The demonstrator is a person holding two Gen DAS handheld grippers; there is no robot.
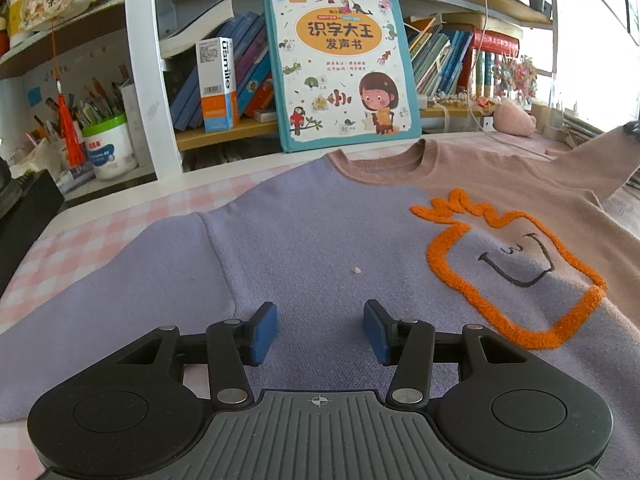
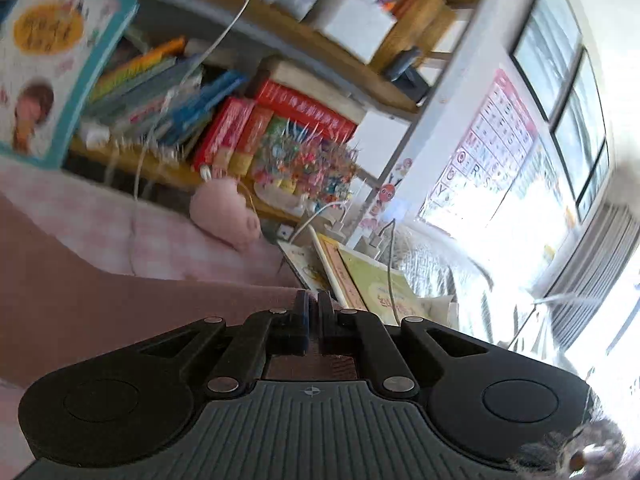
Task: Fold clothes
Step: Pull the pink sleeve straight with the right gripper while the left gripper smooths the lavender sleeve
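Note:
A sweater (image 1: 312,232), lavender on the left half and dusty pink on the right, lies flat on the table with its collar toward the shelf. An orange fuzzy outline (image 1: 516,272) with a stitched face marks its chest. My left gripper (image 1: 320,328) hovers open just over the lavender lower chest, with nothing between its blue pads (image 1: 264,332). The pink right sleeve (image 1: 592,160) is raised off the table toward the upper right. In the blurred right wrist view my right gripper (image 2: 314,308) is shut on that pink sleeve (image 2: 120,312), whose fabric runs in from the left to the fingers.
A pink checked tablecloth (image 1: 80,240) covers the table. Behind the sweater a big picture book (image 1: 340,68) leans on a crowded bookshelf. A white tub of pens (image 1: 110,148) stands at the left. A pink plush pig (image 2: 224,212), books (image 2: 360,280) and cables lie by the window.

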